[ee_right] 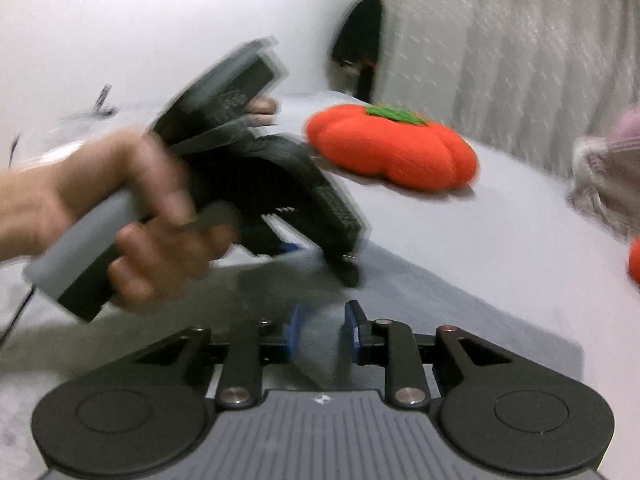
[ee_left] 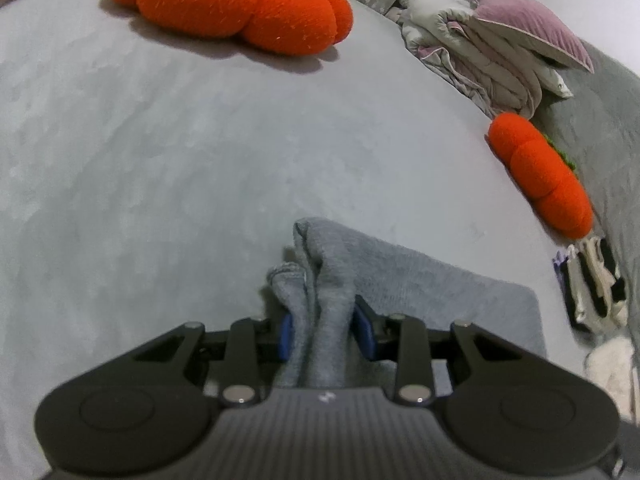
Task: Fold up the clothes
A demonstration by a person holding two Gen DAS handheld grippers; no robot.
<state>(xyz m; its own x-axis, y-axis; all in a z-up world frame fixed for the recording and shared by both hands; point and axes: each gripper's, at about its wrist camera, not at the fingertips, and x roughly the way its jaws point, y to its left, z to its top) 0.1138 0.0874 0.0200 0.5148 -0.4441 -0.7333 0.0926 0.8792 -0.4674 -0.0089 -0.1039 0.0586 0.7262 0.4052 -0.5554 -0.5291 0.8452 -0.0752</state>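
The left gripper [ee_left: 323, 326] pinches a bunched fold of the grey garment [ee_left: 420, 284] between its blue pads [ee_left: 285, 336]; the rest of the cloth lies flat on the pale grey bed [ee_left: 160, 168], and its near edge is hidden under the gripper body. The right gripper [ee_right: 322, 334] stands with its fingers narrowly apart around a strip of the same grey cloth; motion blur prevents confirming a firm clamp. In the right wrist view the person's left hand [ee_right: 132, 216] is smeared. A large orange pumpkin cushion [ee_left: 240, 4] is cut off at the top; a smaller one [ee_left: 540, 176] lies beside folded bedding [ee_left: 480, 52].
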